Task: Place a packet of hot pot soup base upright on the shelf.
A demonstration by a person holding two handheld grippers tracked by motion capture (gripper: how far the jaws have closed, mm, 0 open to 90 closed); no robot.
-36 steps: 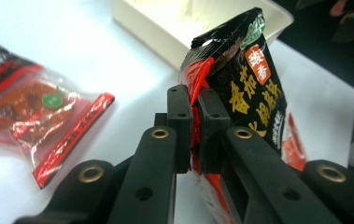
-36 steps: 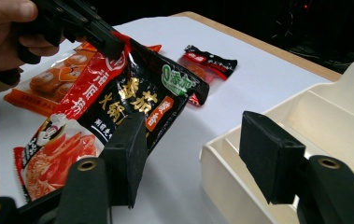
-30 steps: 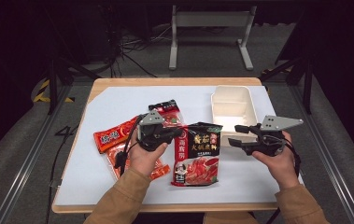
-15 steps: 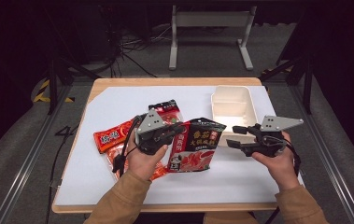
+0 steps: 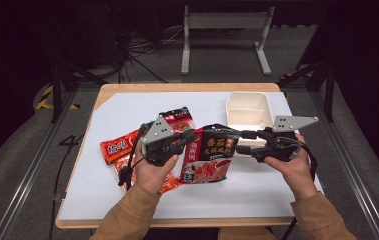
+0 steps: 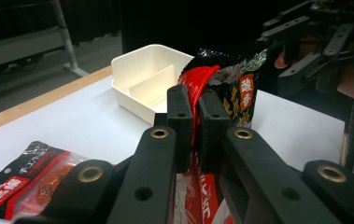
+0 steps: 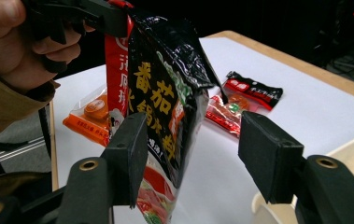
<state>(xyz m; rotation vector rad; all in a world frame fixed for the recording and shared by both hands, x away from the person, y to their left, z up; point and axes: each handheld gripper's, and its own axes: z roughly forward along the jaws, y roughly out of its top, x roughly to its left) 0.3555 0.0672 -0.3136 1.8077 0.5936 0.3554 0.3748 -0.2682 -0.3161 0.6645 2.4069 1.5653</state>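
Black-and-red sauce pouch (image 5: 209, 157): glossy foil bag, black upper part with large yellow characters, red band down one side, food photo on the lower half. Surface crinkled, top edge folded over. It hangs upright above the white mat (image 5: 127, 107), near the table's front centre, just left of the cream box (image 5: 249, 112).

Left gripper (image 5: 189, 137) is clamped on the pouch's upper red edge; in the left gripper view the two black jaws stand almost together with the red film pinched between them (image 6: 194, 100). The pouch dangles from that grip, lower end close to the mat; whether it touches I cannot tell.

Right gripper (image 5: 244, 142) is at the pouch's right side with jaws spread wide. In the right gripper view the pouch (image 7: 165, 107) sits between the pads, near the left pad, clear of the right pad; no squeeze visible.

Cream box has two compartments split by a divider (image 6: 153, 84), sits on the mat's far right.

Other packets lie flat on the mat behind the left hand: an orange-red packet (image 5: 119, 146) and a black-and-red packet (image 5: 179, 117).
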